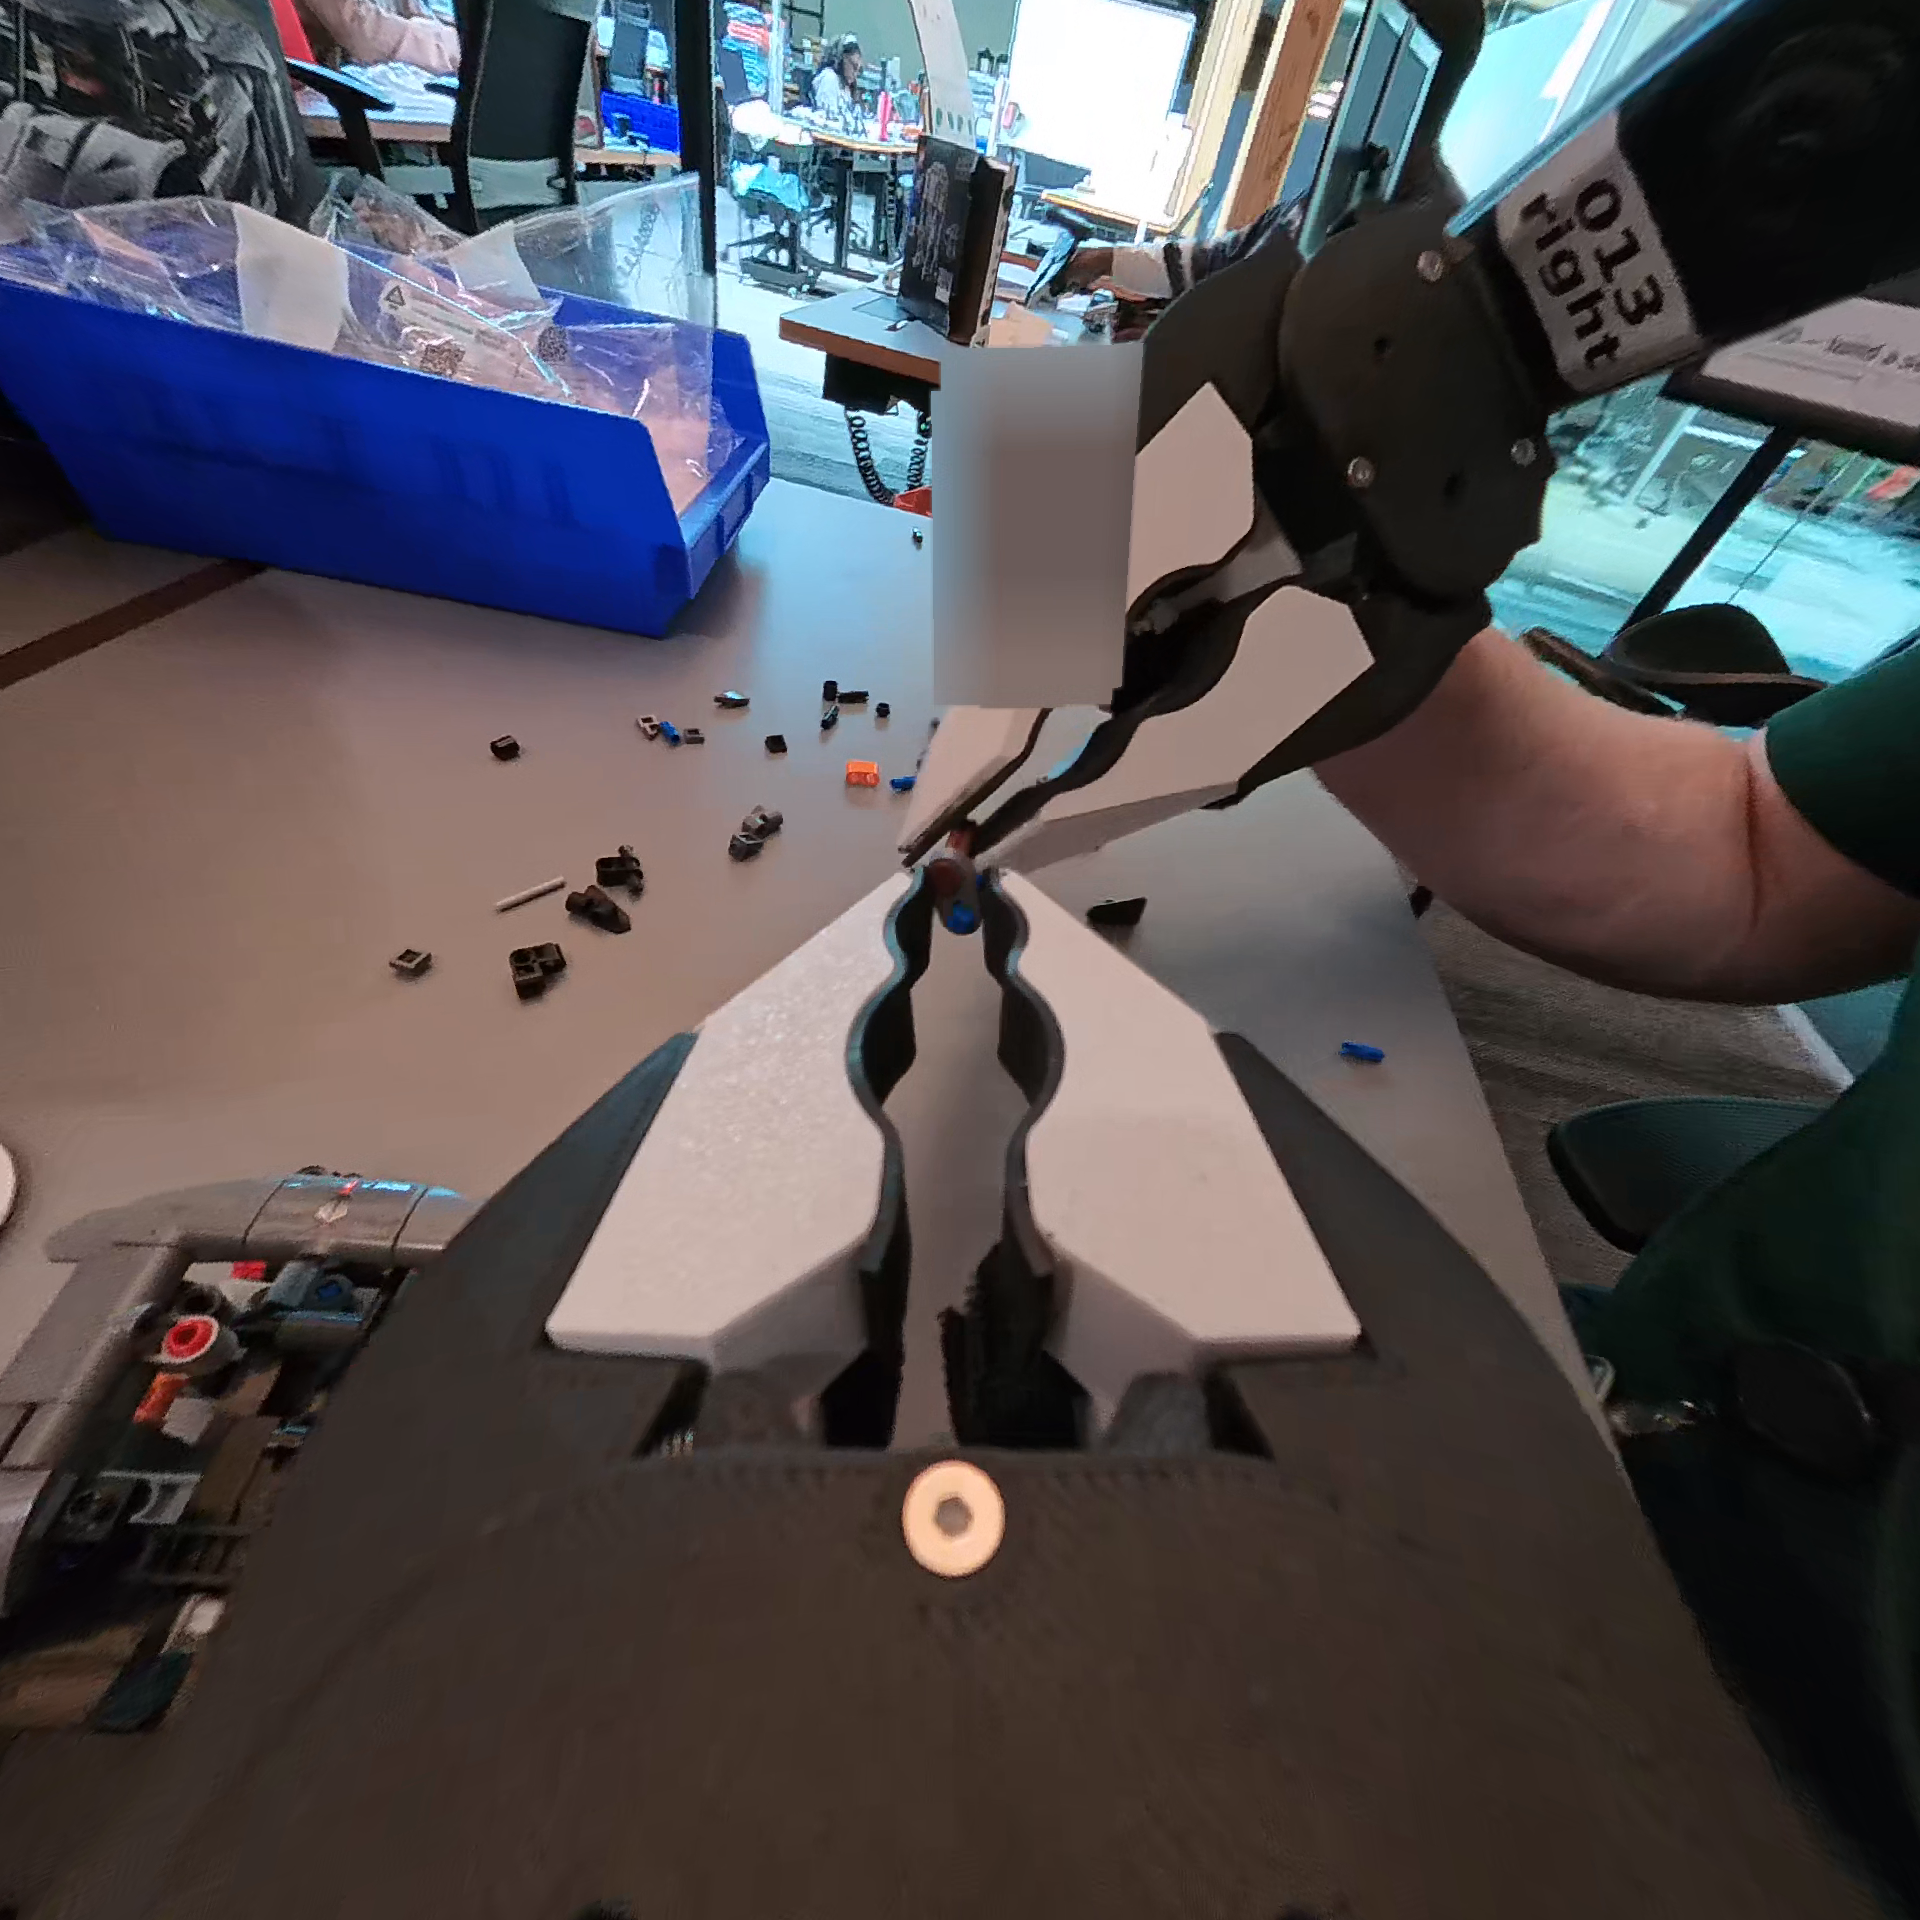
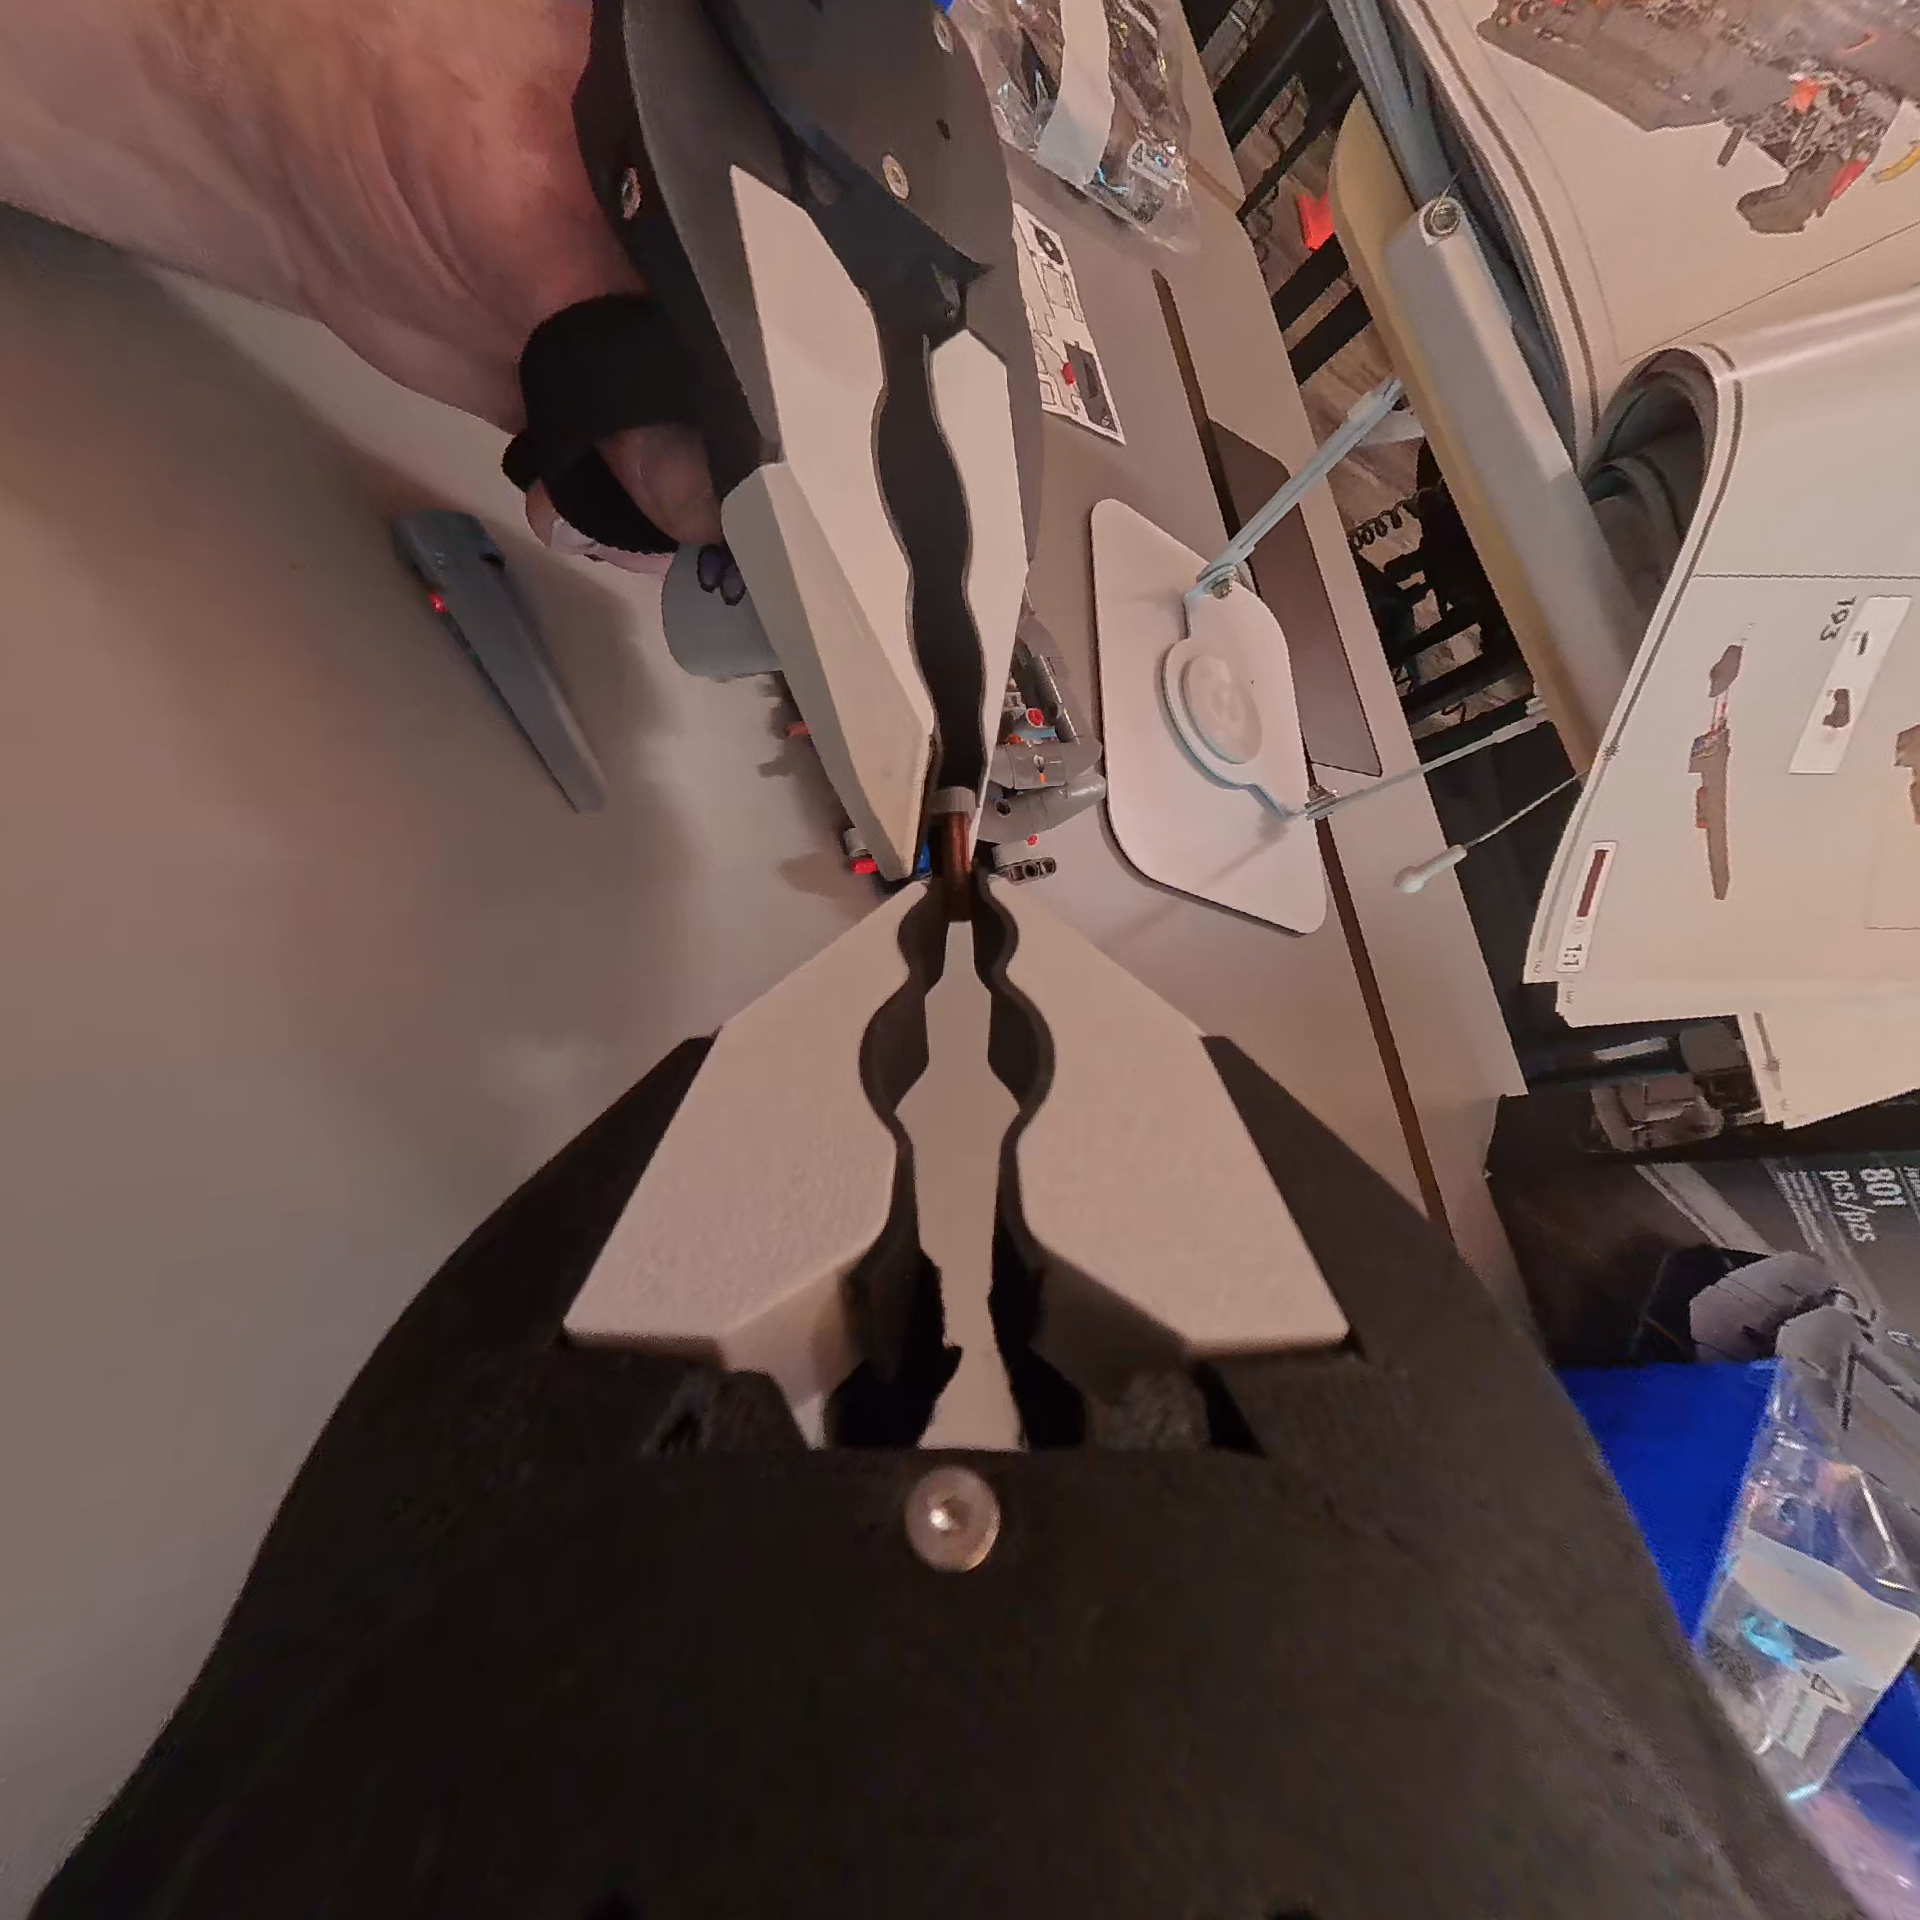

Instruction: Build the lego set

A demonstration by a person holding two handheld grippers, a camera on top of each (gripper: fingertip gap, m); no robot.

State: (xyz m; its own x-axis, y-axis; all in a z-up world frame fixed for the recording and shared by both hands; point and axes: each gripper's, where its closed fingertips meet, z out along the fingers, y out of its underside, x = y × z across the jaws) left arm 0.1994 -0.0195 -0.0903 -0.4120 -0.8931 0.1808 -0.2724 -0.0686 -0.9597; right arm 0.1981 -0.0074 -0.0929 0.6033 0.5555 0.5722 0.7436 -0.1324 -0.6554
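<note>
My left gripper (image 1: pixel 954 902) is shut on a small grey-and-blue Lego pin piece (image 1: pixel 958 912), held above the table. My right gripper (image 2: pixel 956 914) is shut on a small brown round piece (image 2: pixel 956 868) and meets the left tip to tip. In the left wrist view the right gripper (image 1: pixel 964 844) comes in from the upper right. In the right wrist view the left gripper (image 2: pixel 948 802) comes down from the top. The two small pieces touch; how they join is hidden by the fingertips. The partly built grey model (image 1: pixel 208 1340) lies at the lower left, and also shows behind the left gripper (image 2: pixel 1039 774).
Several loose black pieces (image 1: pixel 613 894), an orange piece (image 1: pixel 860 771) and a blue pin (image 1: pixel 1361 1051) lie on the grey table (image 1: pixel 260 831). A blue bin (image 1: pixel 364 468) with plastic bags stands at the back left. An open instruction booklet (image 2: pixel 1714 790), a white stand base (image 2: pixel 1205 717) and a long grey part (image 2: pixel 499 644) lie nearby. Left and right tips are no more than a few centimetres apart.
</note>
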